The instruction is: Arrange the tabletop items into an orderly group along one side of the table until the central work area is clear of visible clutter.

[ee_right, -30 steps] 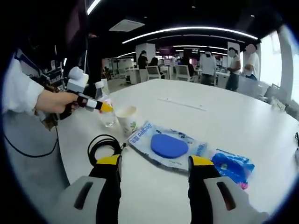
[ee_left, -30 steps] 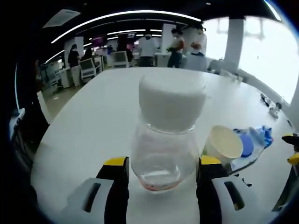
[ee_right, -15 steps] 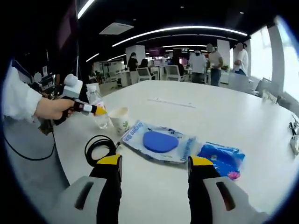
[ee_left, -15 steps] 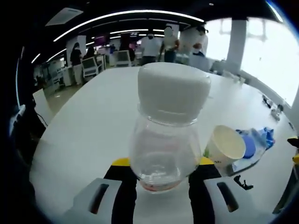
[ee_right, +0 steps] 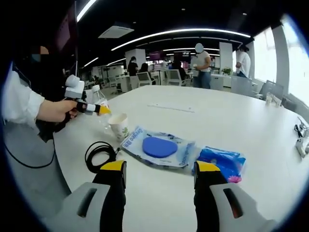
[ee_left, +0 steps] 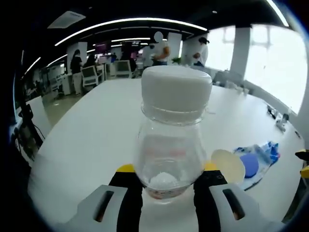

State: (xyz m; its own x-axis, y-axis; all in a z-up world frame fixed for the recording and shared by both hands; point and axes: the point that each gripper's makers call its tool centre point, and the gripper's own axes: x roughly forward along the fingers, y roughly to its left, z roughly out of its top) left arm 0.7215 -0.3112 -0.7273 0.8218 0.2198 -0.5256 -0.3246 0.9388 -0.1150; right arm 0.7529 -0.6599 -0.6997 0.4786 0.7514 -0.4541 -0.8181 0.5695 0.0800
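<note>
Left gripper view: left gripper (ee_left: 161,186) clamps the clear bottle (ee_left: 170,145) near the table (ee_left: 91,130) edge; right gripper (ee_right: 156,176) wide, empty; cup (ee_right: 119,126), cable (ee_right: 99,154), blue packets (ee_right: 159,147) unsorted.

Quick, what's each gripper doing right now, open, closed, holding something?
Left gripper: closed on the bottle.
Right gripper: open, holding nothing.
</note>
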